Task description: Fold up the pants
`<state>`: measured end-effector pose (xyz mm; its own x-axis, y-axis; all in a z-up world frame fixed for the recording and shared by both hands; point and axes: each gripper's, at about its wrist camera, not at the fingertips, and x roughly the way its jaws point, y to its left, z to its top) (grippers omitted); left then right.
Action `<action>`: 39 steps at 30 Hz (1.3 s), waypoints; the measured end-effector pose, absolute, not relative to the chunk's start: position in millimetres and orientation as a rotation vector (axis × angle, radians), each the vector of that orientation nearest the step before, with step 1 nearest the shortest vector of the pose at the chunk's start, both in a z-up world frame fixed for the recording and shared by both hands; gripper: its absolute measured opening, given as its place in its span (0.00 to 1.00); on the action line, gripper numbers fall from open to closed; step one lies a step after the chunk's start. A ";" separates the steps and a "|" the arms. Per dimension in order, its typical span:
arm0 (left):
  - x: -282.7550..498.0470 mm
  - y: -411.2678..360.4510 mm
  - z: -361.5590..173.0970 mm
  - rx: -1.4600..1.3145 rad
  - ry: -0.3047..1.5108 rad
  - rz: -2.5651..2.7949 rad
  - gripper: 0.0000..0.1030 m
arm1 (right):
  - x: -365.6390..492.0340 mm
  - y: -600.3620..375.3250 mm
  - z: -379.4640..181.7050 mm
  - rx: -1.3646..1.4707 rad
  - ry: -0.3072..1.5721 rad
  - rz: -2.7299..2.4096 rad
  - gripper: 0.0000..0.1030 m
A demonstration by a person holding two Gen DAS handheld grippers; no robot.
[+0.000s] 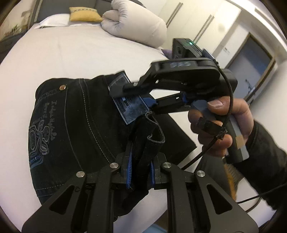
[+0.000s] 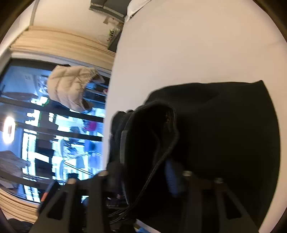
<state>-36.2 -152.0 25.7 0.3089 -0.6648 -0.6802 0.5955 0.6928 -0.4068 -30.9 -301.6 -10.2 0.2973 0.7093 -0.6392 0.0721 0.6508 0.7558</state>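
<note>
Dark denim pants (image 1: 75, 125) lie bunched on the white bed (image 1: 53, 57), with a stitched pocket emblem and a rivet showing. My left gripper (image 1: 140, 172) is shut on a folded black edge of the fabric, clamped between its blue pads. A hand (image 1: 218, 125) brings my right gripper (image 1: 133, 100) in from the right, and its fingers close over the waistband corner with the blue label patch. In the right wrist view the pants (image 2: 224, 134) fill the gap of the right gripper (image 2: 143, 175), a looped hem standing up between the fingers.
A rolled grey duvet (image 1: 136, 23) and a yellow pillow (image 1: 84, 14) sit at the head of the bed. White bed sheet (image 2: 179, 44) stretches beyond the pants. A large window (image 2: 44, 134) with a beige jacket (image 2: 71, 87) hanging before it lies to the left.
</note>
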 end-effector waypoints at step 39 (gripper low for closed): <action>2.9 -264.0 5.7 0.092 1.052 -0.994 0.22 | -65.9 -413.5 -50.2 0.852 1.116 0.292 0.16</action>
